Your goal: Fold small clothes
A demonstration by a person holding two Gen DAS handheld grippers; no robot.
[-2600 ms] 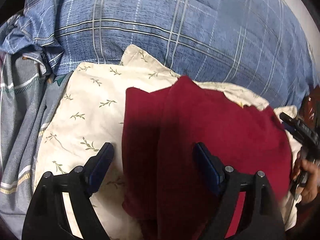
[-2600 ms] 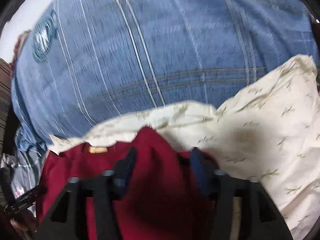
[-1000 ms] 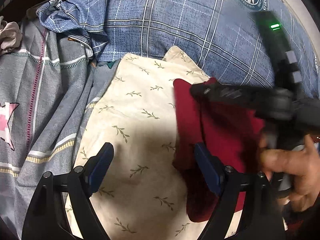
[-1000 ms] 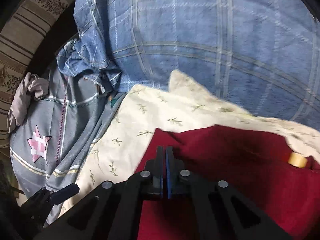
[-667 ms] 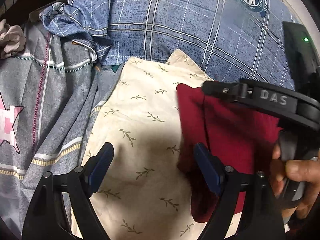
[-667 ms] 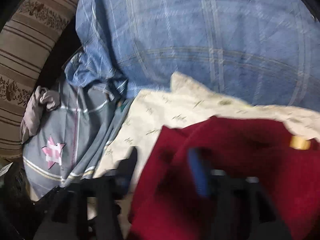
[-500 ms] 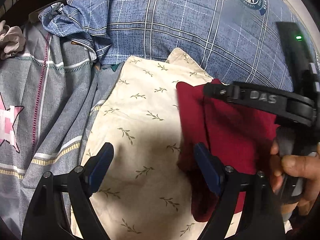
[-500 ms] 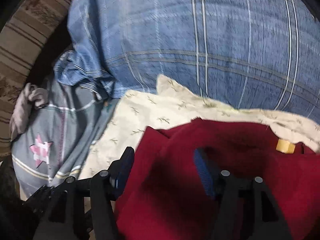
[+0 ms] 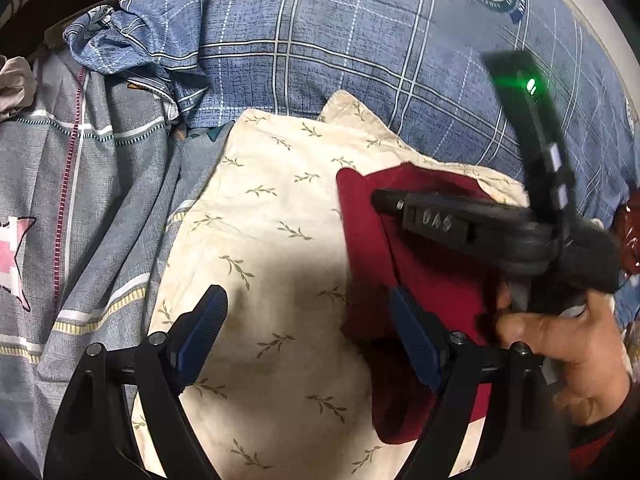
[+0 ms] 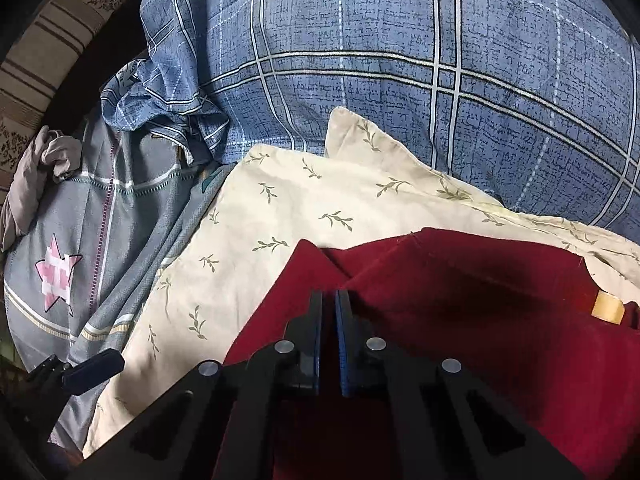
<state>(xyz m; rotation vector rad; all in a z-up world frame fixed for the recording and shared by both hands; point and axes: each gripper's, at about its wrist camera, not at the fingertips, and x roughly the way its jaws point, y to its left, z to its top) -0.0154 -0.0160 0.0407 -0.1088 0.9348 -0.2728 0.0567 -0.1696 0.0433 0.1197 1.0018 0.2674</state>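
A dark red garment [image 9: 436,280] lies partly folded on a cream pillowcase with a leaf print [image 9: 272,240]. My left gripper [image 9: 308,316] is open and empty, hovering over the cream cloth at the garment's left edge. My right gripper [image 10: 329,300] has its jaws closed together over the red garment [image 10: 460,300], at a fold near its left corner; whether cloth is pinched between them is hidden. The right gripper's body [image 9: 460,220] also shows in the left wrist view, above the red garment. A tan label [image 10: 608,308] sits at the garment's right edge.
A blue plaid quilt [image 10: 400,60] rises behind the pillowcase. A grey garment with a pink star [image 10: 60,272] lies at the left, with a crumpled beige cloth [image 10: 36,164] beyond it. A striped fabric edge [image 10: 52,32] is at the far left.
My right gripper was open over the red garment half a second ago and its jaws are now closed. My left gripper has stayed open in nearly the same place.
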